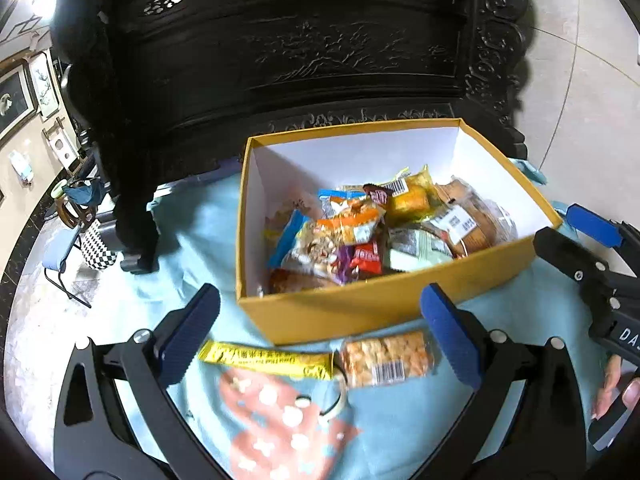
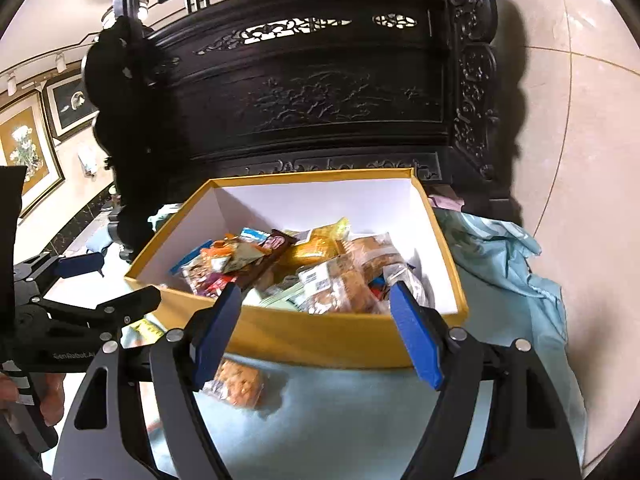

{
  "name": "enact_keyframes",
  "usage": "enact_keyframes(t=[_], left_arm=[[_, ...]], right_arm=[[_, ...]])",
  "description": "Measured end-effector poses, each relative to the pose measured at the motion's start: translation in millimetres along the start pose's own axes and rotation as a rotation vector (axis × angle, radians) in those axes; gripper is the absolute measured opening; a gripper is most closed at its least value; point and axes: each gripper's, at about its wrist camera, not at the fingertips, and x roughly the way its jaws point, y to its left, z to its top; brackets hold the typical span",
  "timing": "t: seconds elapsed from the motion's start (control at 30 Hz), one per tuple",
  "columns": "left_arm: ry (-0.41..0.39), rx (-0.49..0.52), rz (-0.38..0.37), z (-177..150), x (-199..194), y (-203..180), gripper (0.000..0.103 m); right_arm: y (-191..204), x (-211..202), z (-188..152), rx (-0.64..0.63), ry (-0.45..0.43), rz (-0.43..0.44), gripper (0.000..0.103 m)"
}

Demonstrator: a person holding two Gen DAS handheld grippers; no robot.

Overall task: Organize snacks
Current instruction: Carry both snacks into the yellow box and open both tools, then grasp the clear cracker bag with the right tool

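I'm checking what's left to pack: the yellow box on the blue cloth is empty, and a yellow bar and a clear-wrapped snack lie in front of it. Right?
Not quite: the yellow box on the blue cloth already holds many snack packets, as the left wrist view shows. The yellow bar and clear-wrapped snack do lie in front of it.

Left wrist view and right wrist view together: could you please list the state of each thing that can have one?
Yellow box: open, no lid, partly filled with snacks.
Yellow bar: outside the box, flat on the blue cloth.
Clear cracker pack: outside the box, sealed.
Left gripper: open, holding nothing.
Right gripper: open, holding nothing.
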Motion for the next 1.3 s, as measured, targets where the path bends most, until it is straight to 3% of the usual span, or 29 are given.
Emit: enact_keyframes(t=[0.37, 0.67, 1.0, 1.3], left_arm=[[0.008, -0.025, -0.012, -30.1, -26.0, 8.0, 0.101], [0.036, -0.062, -0.013, -58.5, -27.3, 27.2, 0.101], [0.126, -0.104, -0.006, -89.5, 9.5, 50.2, 0.101], [0.178, -0.126, 0.040, -97.4, 42.0, 71.5, 0.101]], right_arm=[[12.9, -20.3, -30.5, 0.027, 0.032, 0.029, 0.078], [24.1, -10.1, -58.6, 0.033, 0.095, 0.044, 0.078], [54.9, 42.9, -85.6, -0.074, 0.213, 0.092, 0.080], [60.7, 86.2, -90.9, -0.077, 0.291, 0.126, 0.080]])
